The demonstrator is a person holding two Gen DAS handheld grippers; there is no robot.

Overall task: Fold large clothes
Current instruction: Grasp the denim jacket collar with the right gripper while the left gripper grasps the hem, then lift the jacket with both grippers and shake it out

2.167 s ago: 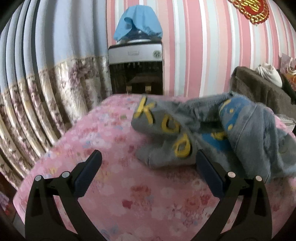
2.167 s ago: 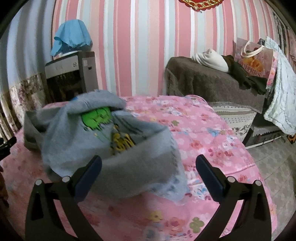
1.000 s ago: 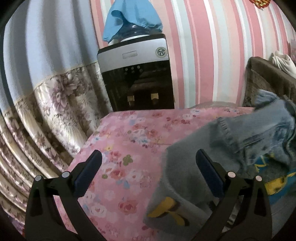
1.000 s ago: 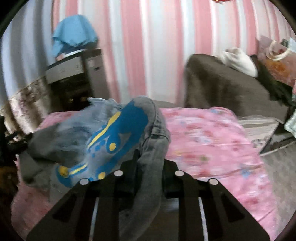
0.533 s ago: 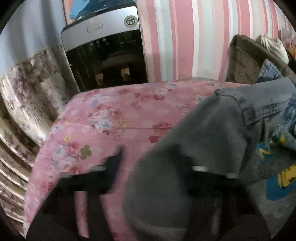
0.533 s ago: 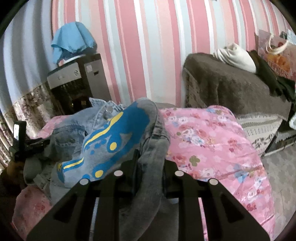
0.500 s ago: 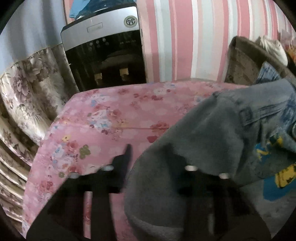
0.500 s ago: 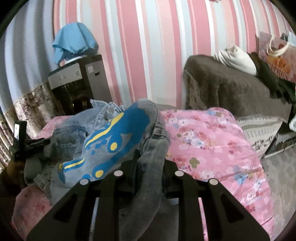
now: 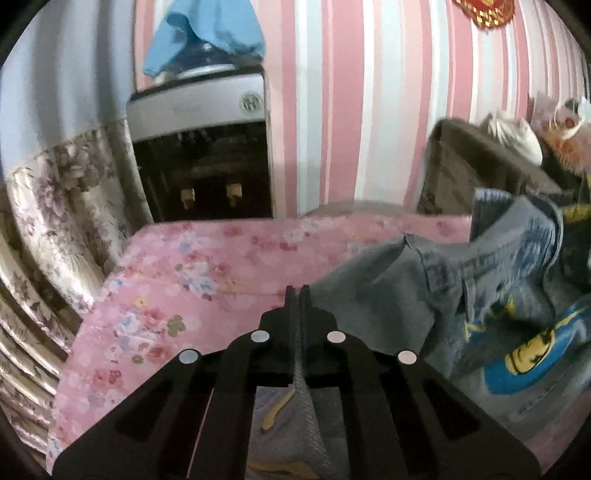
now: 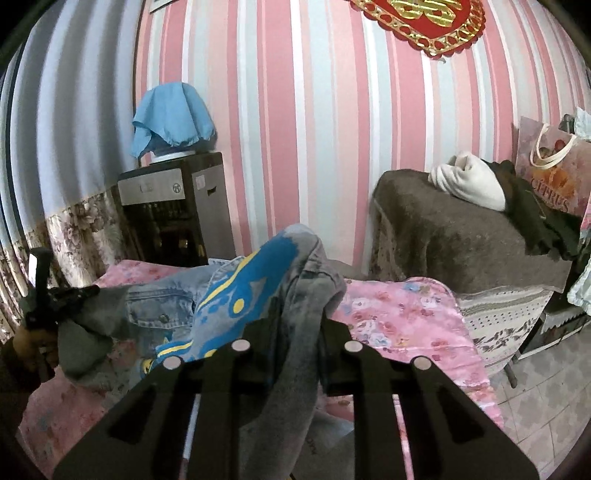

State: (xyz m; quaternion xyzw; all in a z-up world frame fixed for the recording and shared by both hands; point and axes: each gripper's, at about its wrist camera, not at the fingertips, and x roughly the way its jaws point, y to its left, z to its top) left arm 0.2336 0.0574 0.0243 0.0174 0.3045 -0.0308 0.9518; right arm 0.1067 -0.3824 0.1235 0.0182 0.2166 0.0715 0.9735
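Denim jacket point(image 10: 229, 295) hangs bunched over the pink flowered bed point(image 10: 399, 314), stretched between the two tongs. Left gripper point(image 9: 299, 291) is pinched tight on a thin grey edge; right gripper point(image 10: 295, 314) is narrowing on a thick fold. Its long axis runs from one gripper across to the other, so spreading apart should open it.

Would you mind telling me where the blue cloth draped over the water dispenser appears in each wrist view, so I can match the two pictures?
Left wrist view: the blue cloth is at the top, left of centre, above the water dispenser.
Right wrist view: the blue cloth sits upper left, on the same dispenser.
Shared landmark: the brown covered sofa, at the right in both.
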